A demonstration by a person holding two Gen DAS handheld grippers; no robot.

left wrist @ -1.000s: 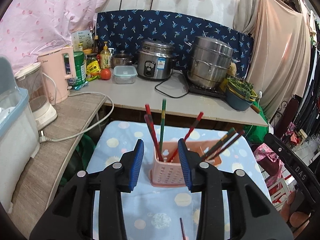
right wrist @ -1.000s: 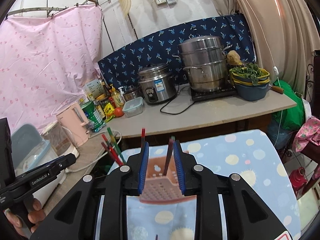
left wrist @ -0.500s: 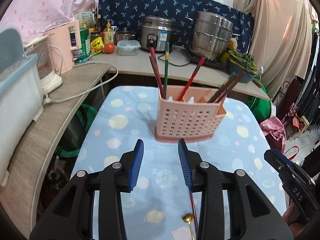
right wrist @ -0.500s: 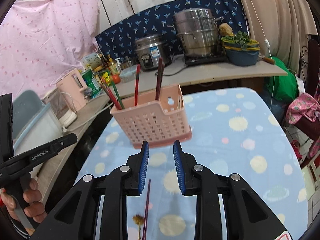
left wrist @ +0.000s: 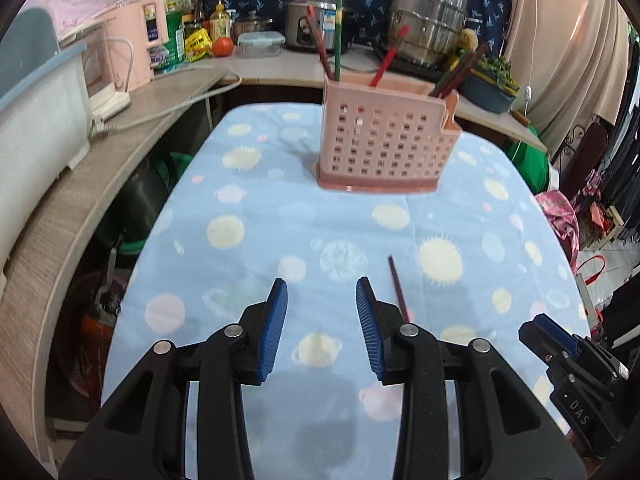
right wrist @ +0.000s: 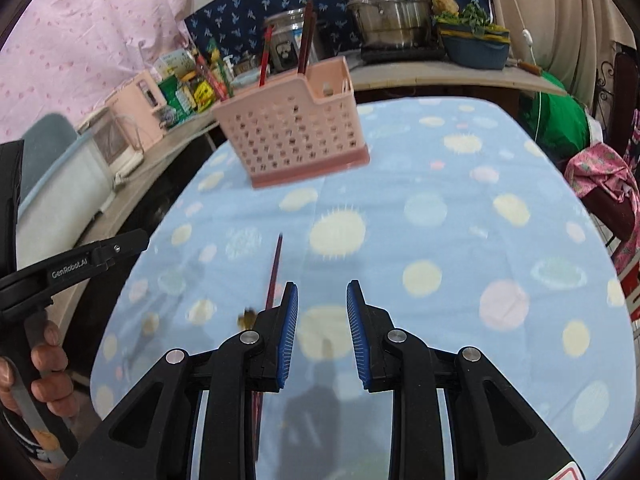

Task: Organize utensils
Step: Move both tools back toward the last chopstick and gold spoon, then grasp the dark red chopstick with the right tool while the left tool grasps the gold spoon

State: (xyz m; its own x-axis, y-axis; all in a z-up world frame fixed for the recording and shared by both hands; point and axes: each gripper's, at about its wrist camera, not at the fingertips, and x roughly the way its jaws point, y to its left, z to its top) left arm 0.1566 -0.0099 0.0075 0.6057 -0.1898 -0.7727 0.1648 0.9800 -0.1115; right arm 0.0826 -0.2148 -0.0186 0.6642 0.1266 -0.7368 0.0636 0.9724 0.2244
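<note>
A pink perforated utensil basket [left wrist: 384,148] [right wrist: 294,128] stands at the far end of the blue dotted tablecloth [left wrist: 280,248] with several red, dark and green chopsticks upright in it. A dark red chopstick [left wrist: 398,289] [right wrist: 274,270] lies loose on the cloth. In the left wrist view it sits just right of my left gripper [left wrist: 322,320], which is open and holds nothing. In the right wrist view it runs under the left finger of my right gripper [right wrist: 322,322], also open and empty. A small gold utensil end [right wrist: 248,317] shows beside it, mostly hidden.
A wooden counter [left wrist: 80,184] runs along the left with a pale plastic bin [left wrist: 36,120] and a pink kettle [left wrist: 132,48]. Behind the table a counter holds a rice cooker [left wrist: 316,16], steel pots [left wrist: 428,20] and a bowl of greens [left wrist: 488,84]. A person's hand [right wrist: 44,376] grips the left tool.
Both grippers have sunk toward the tablecloth and tilted further down. The basket has slid toward the top of both views, and the loose chopstick has come into sight near the fingers.
</note>
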